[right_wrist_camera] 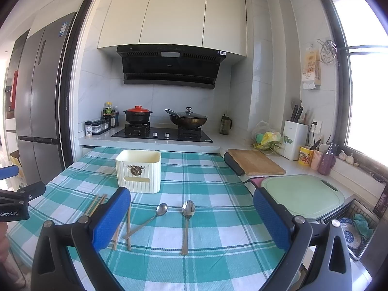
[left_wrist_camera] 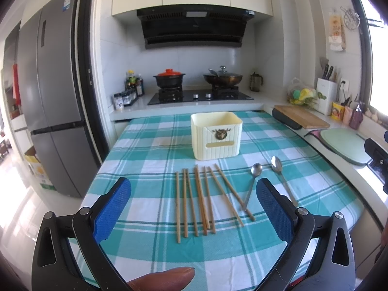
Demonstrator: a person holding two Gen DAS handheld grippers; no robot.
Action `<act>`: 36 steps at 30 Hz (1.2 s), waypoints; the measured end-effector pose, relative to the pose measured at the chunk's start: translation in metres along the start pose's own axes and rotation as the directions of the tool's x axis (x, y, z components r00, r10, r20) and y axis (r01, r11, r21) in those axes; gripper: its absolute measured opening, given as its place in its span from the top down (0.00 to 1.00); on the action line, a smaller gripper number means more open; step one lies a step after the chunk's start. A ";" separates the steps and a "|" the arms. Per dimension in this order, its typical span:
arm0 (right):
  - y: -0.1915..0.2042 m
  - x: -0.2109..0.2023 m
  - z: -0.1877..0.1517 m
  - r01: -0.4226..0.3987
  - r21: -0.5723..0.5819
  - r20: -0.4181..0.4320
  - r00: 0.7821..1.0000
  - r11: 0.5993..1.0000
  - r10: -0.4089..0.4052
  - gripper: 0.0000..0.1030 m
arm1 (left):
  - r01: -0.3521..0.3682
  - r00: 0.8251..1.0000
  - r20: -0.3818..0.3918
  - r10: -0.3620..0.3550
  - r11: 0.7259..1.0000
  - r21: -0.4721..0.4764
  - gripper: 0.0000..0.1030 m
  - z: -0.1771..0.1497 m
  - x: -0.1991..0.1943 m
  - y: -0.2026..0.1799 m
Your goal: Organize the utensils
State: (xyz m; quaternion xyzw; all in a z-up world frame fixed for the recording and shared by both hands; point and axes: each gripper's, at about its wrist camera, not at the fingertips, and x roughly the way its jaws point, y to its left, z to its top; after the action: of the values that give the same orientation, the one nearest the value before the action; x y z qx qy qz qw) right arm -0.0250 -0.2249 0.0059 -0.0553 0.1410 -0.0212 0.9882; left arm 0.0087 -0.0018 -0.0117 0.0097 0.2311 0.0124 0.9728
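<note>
Left wrist view: the left gripper (left_wrist_camera: 194,208) is held above a teal-and-white checked tablecloth (left_wrist_camera: 150,150), its blue-padded fingers (left_wrist_camera: 111,211) spread wide and empty. Wooden chopsticks (left_wrist_camera: 201,198) are laid side by side between the fingers, just in front of a cream container (left_wrist_camera: 216,135). Two metal spoons (left_wrist_camera: 252,184) lie to the right of the chopsticks. A fingertip (left_wrist_camera: 167,278) is seen at the lower edge. Right wrist view: the right gripper (right_wrist_camera: 191,220) is likewise spread wide and empty, with both spoons (right_wrist_camera: 188,223) lying between its fingers (right_wrist_camera: 271,220).
</note>
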 end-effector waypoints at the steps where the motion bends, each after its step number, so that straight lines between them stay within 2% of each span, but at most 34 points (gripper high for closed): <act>1: 0.000 0.000 0.000 -0.001 0.000 0.000 1.000 1.000 0.001 0.00 | -0.001 1.000 0.000 0.001 1.000 0.000 0.00 0.000 0.000 0.000; 26: 0.000 0.004 -0.005 -0.002 0.006 -0.011 1.000 1.000 0.002 0.00 | -0.013 1.000 -0.027 0.012 1.000 -0.019 0.00 -0.004 0.011 0.009; 31: 0.004 0.009 -0.008 -0.012 -0.005 -0.031 0.999 1.000 0.012 0.00 | -0.033 0.994 -0.104 0.025 0.996 -0.078 0.00 -0.009 0.032 0.027; 36: 0.007 0.015 -0.010 -0.017 -0.010 -0.048 0.999 1.000 0.016 0.00 | -0.103 0.978 -0.190 0.083 0.990 -0.100 0.00 -0.021 0.060 0.045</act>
State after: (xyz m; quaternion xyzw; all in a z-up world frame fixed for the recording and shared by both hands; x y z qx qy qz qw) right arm -0.0130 -0.2198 -0.0087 -0.0587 0.1653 -0.0137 0.9844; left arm 0.0519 0.0454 -0.0563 -0.0339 0.3189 0.0713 0.9445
